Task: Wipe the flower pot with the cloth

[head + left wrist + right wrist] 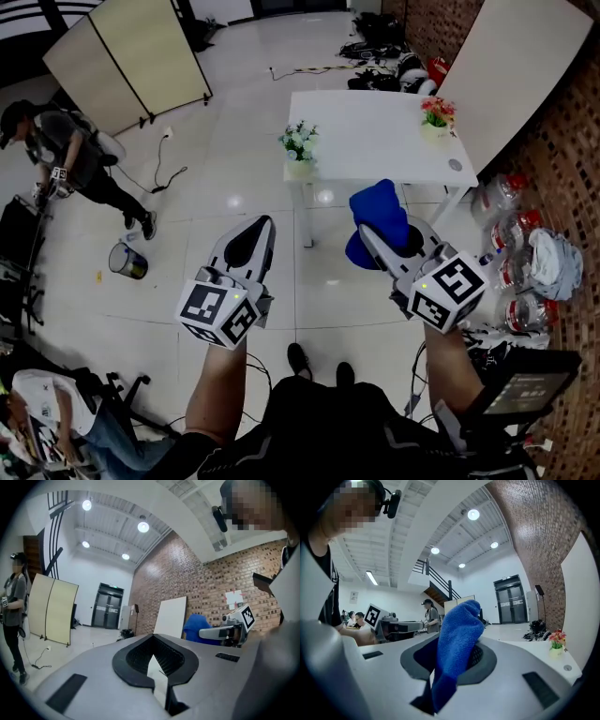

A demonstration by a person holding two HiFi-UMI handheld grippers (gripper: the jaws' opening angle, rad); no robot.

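Observation:
A white table (375,141) stands ahead of me. A pot of white flowers (300,150) sits at its near left corner, and a pot of pink and red flowers (437,117) (556,646) stands at its far right. My right gripper (367,232) (450,660) is shut on a blue cloth (380,217) (459,637) (197,627), which sticks up out of the jaws. My left gripper (264,225) (154,660) is shut with nothing in it. Both grippers are held level, short of the table.
A person (66,159) bends over at the left, near a folding screen (122,56). A bucket (127,261) stands on the floor at the left. Plastic bottles (525,253) lie along the brick wall at the right. Cables (375,56) lie behind the table, and a white board (516,66) leans on the wall.

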